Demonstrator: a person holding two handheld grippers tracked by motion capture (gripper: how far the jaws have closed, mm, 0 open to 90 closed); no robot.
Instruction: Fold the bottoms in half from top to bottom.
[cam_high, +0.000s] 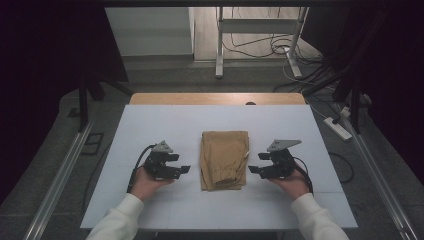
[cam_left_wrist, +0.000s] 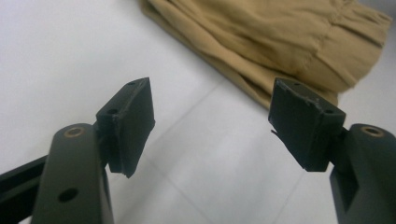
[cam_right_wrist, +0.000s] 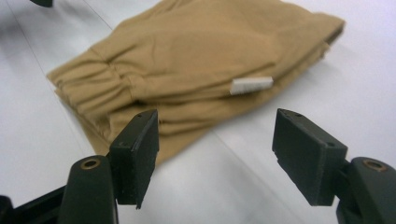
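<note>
A folded tan garment with an elastic waistband lies in the middle of the white table. My left gripper rests just left of it, open, jaws pointing at the cloth. My right gripper rests just right of it, also open. In the left gripper view the tan garment lies beyond the open left gripper, apart from it. In the right gripper view the tan garment, with a small white label, lies just ahead of the open right gripper. Nothing is between either pair of jaws.
A wooden strip edges the table's far side. Beyond it are a metal frame's legs, loose cables and a power strip on the floor. Rails run along both sides of the table.
</note>
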